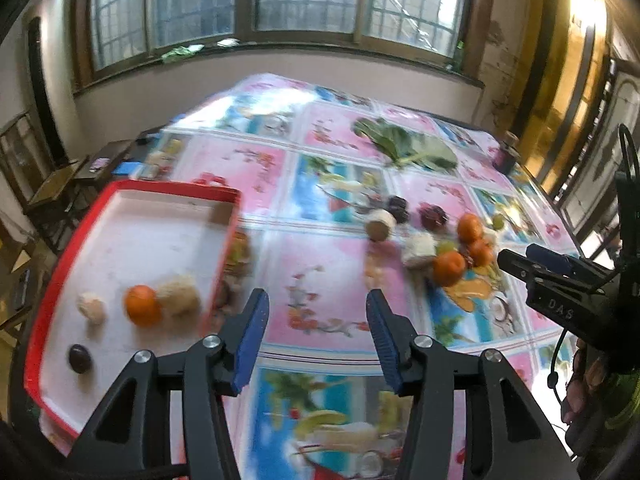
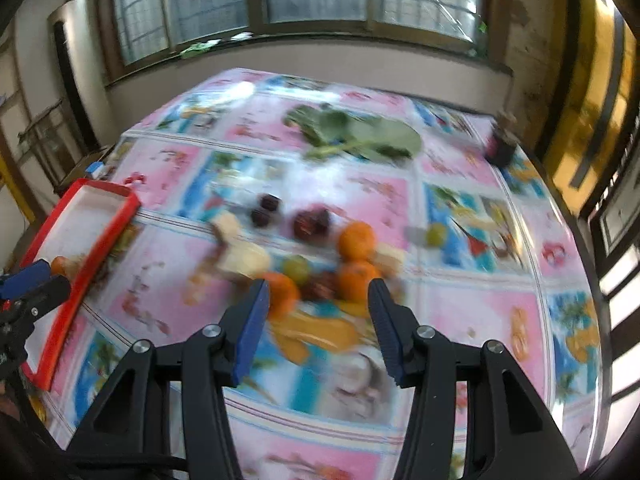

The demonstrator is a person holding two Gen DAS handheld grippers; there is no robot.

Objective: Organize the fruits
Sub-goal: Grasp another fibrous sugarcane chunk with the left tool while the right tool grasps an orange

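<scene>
A red-rimmed white tray [image 1: 120,196] sits on the table at the left; it holds an orange [image 1: 142,305], two pale fruits [image 1: 178,294] and a dark plum [image 1: 79,358]. A loose pile of fruit lies mid-table: oranges [image 2: 356,240], dark plums [image 2: 269,202], pale pieces [image 2: 244,258] and green grapes [image 2: 297,269]. My left gripper [image 1: 316,312] is open and empty just right of the tray. My right gripper [image 2: 317,300] is open and empty, close in front of the pile, with an orange [image 2: 282,293] by its left finger.
A large green leaf [image 2: 360,136] lies at the far side of the flowered tablecloth. A dark jar [image 2: 500,148] stands near the far right edge. Chairs and a small table [image 1: 80,168] stand left of the table. Windows are behind.
</scene>
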